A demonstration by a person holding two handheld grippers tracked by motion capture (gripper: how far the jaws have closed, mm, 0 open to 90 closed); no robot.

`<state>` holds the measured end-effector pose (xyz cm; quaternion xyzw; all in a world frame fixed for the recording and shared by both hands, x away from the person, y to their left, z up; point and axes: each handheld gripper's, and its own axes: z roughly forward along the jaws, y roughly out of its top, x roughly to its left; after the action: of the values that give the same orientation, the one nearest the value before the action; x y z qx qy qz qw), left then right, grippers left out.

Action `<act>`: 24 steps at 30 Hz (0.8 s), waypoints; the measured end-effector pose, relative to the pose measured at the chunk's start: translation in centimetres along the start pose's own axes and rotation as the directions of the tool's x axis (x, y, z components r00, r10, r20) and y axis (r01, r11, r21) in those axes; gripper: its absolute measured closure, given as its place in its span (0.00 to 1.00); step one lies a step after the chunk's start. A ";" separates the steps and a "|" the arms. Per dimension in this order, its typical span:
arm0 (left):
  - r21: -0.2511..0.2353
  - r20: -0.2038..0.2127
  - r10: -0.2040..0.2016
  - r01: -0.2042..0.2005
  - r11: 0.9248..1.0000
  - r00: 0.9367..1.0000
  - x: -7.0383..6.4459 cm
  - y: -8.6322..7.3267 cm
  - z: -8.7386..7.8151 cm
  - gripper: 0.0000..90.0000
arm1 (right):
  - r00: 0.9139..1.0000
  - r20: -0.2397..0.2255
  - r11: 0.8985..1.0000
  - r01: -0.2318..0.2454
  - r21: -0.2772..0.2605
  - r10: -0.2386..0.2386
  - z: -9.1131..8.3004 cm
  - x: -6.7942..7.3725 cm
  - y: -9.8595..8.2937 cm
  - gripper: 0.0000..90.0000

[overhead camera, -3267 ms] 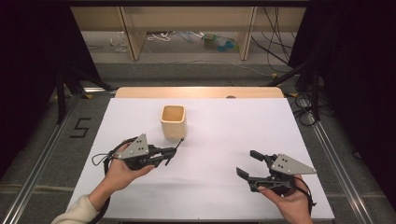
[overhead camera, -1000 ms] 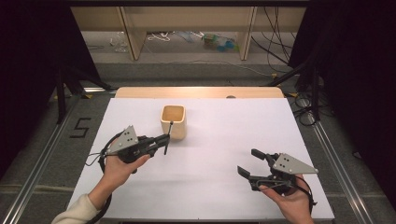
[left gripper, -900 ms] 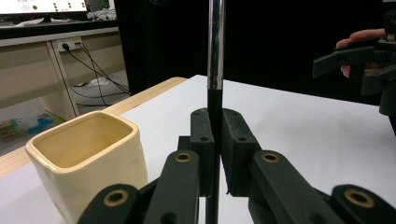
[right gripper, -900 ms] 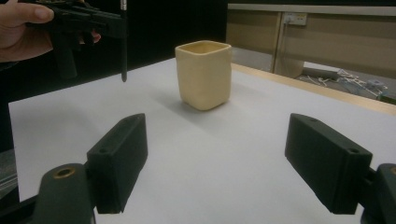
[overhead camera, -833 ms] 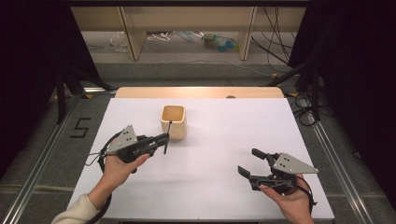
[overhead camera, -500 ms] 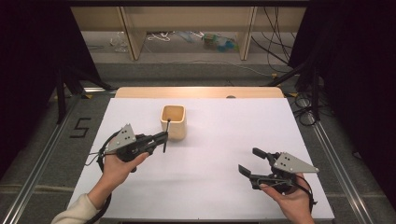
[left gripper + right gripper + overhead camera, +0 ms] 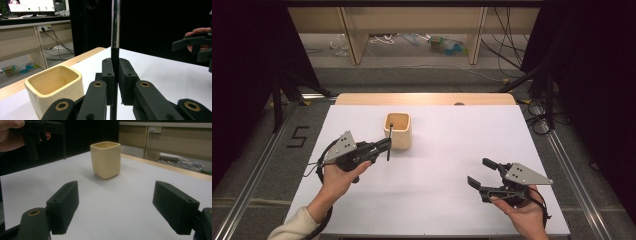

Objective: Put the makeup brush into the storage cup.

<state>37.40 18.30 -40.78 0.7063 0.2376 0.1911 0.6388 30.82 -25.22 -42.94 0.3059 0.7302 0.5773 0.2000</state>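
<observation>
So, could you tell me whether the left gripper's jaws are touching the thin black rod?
Touching. The left gripper view shows the left gripper with both jaws pressed flat against the black rod, no gap on either side.

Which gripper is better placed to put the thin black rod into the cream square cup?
Left. The left gripper is shut on the thin black rod, upright beside the cream square cup. The right gripper is open, far off.

Your cream, square glazed ceramic cup (image 7: 397,131) looks smooth and softly glossy; the thin black rod (image 7: 115,50) shines like polished metal; the white desk (image 7: 437,180) is matt.
</observation>
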 end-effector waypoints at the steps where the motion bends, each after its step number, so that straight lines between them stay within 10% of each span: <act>1: 0.000 0.000 0.000 0.000 1.000 1.000 0.0 0.0 0.0 0.93 | 1.000 0.000 1.000 0.000 0.000 0.000 0.0 0.0 0.0 0.25; 24: -0.047 -0.080 -0.006 0.002 0.999 0.997 0.5 1.2 0.0 0.93 | 1.000 0.002 1.000 -0.004 -0.003 0.004 0.1 0.0 0.0 0.25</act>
<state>37.90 18.46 -39.65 0.6826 0.2600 0.2236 0.6454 30.85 -25.16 -42.99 0.3078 0.7284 0.5784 0.2001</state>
